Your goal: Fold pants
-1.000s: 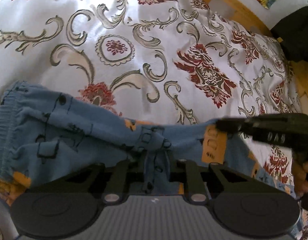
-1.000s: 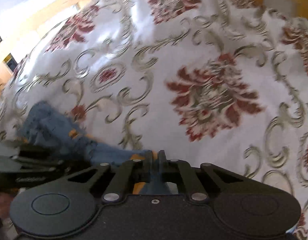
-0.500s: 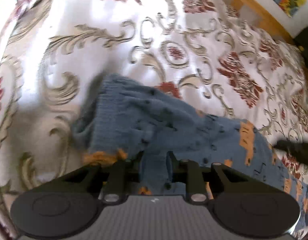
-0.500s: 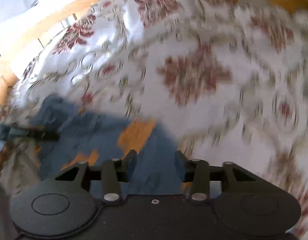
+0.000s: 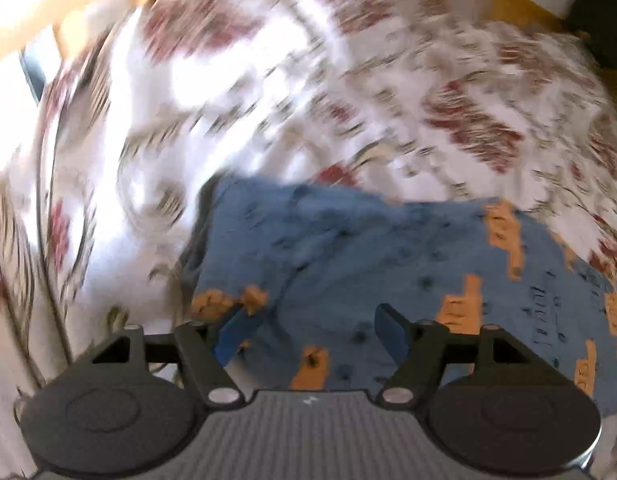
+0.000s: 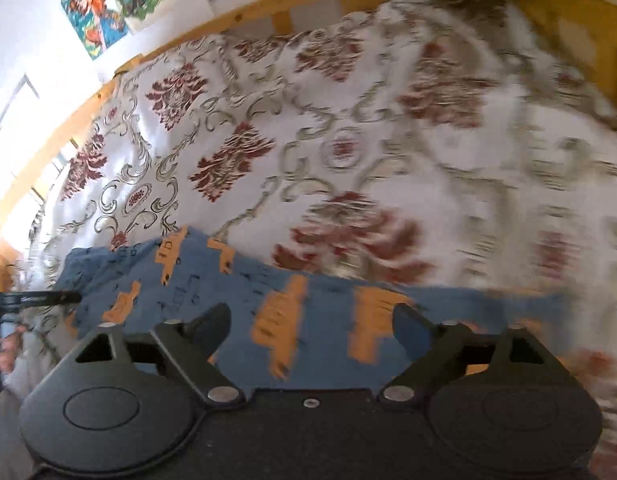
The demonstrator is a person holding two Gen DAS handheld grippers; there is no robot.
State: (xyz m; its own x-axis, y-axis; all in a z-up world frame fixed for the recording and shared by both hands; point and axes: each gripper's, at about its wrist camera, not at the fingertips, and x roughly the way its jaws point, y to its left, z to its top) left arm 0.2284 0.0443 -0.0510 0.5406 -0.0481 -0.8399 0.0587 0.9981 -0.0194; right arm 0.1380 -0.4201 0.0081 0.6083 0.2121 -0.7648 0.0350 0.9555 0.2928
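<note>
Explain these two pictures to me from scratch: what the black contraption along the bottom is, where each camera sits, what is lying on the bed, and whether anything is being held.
There is no robot here. A person holds a hand tool with two fingers in each hand, and a wide-angle camera on each tool looks forward along those fingers. The black shapes along the bottom are the tool bodies.

One picture comes from the left gripper, the other from the right gripper. In the right view the other tool's tip pokes in at the far left edge, with part of a hand beneath it.

On the surface lies a white bedspread with dark red flowers and grey scrolls, inside a wooden bed frame. On it lie blue pants with orange patches, spread fairly flat.

Nothing is held: both pairs of fingers stand wide apart above the cloth. Parts of both pictures are smeared by motion.
</note>
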